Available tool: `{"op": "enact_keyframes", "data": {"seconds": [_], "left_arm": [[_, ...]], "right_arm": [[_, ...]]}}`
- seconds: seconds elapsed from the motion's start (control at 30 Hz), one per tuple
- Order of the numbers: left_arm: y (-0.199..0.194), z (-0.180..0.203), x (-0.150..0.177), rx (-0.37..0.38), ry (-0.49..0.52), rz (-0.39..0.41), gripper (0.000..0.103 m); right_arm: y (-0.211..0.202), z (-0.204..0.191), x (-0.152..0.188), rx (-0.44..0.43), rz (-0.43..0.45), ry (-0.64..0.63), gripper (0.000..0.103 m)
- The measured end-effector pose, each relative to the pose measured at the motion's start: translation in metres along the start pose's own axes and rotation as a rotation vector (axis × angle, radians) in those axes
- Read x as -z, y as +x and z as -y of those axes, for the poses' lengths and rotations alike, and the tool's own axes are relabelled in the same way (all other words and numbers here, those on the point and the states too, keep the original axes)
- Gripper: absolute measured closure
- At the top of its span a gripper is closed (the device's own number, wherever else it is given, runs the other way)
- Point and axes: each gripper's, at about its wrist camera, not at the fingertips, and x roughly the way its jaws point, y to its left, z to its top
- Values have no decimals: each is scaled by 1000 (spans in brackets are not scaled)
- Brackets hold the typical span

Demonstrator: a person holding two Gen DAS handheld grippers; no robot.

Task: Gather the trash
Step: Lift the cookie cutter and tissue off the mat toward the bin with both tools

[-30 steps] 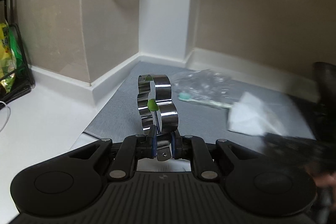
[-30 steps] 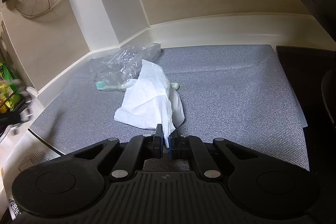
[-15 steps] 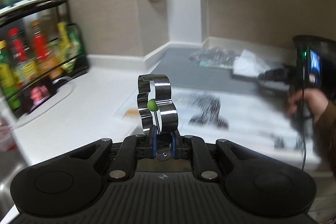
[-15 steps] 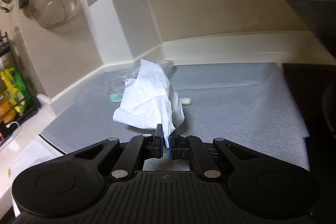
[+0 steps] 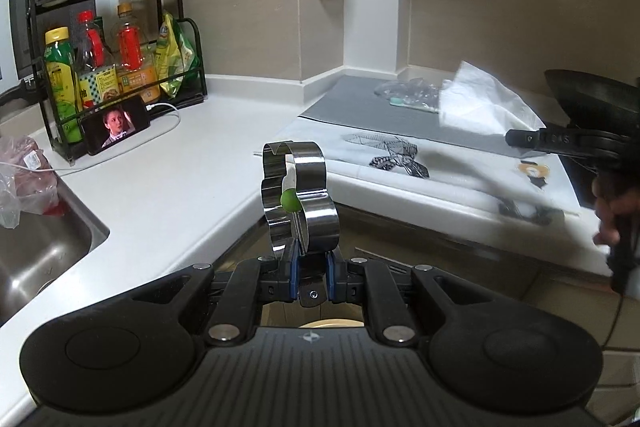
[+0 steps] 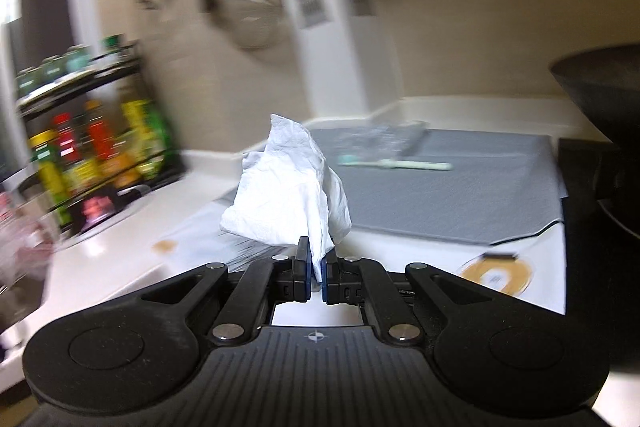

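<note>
Tissue [image 6: 288,187] hangs clamped in the right gripper's [image 6: 315,269] jaws above the white surface [image 5: 168,179] — left gripper [image 5: 310,267] jaws grip a shiny metal ring mould [image 5: 298,199], seemingly a cutter.

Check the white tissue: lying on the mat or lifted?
Lifted: the white tissue hangs pinched in the right tongs, clear of the grey mat.

Black claw [image 6: 315,267], blue pads, silver pivot screws.
</note>
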Motion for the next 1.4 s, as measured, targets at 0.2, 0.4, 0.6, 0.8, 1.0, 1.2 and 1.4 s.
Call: {"op": "enact_keyframes", "data": {"seconds": [0.2, 0.4, 0.6, 0.8, 1.0, 1.2, 1.4], "left_arm": [[-11, -1, 21, -2, -11, -26, 89], [-15, -2, 42, -25, -27, -62, 89], [-16, 3, 60, -52, -15, -69, 89], [-3, 7, 66, -103, -28, -156, 89], [8, 2, 75, -108, -54, -238, 89], [13, 1, 77, -113, -57, -263, 89], [15, 6, 77, -109, -40, -271, 89]], "right_arm": [[-37, -42, 29, -73, -65, -75, 98], [-43, -65, 66, -106, -195, -113, 98], [-42, -77, 95, -117, -290, -95, 98], [-44, -94, 111, -119, -317, -169, 98], [-43, -95, 120, -110, -351, -182, 98], [-41, -97, 121, -113, -358, -193, 98], [-37, -96, 121, -118, -367, -202, 98]]}}
